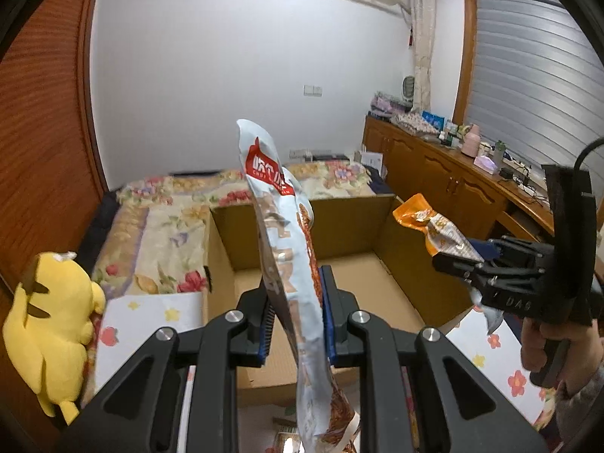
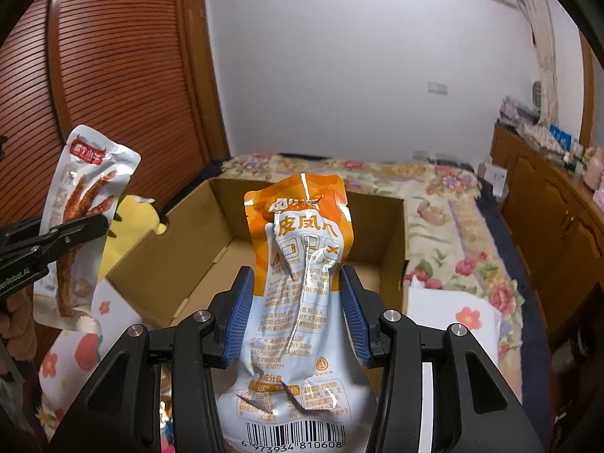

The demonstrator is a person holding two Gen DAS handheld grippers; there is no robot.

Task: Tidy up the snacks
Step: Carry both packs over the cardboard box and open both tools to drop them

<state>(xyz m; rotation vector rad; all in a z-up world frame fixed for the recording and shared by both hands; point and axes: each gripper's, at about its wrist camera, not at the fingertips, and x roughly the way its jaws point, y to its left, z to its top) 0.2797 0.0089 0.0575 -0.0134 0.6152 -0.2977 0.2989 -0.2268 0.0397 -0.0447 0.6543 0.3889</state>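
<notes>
Currently we hold one snack in each gripper above an open cardboard box (image 2: 211, 264) on the bed: the left gripper (image 1: 294, 313) clamps a pale blue packet (image 1: 279, 226), the right gripper (image 2: 298, 317) an orange packet (image 2: 305, 264). The box floor looks bare, so neither is stowed yet.

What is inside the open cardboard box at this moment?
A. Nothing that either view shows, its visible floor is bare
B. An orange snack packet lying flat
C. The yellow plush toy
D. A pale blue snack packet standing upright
A. The cardboard box shows only bare floor in both views; the orange packet is clamped in the right gripper, and the pale blue packet in the left gripper, both above it.
</notes>
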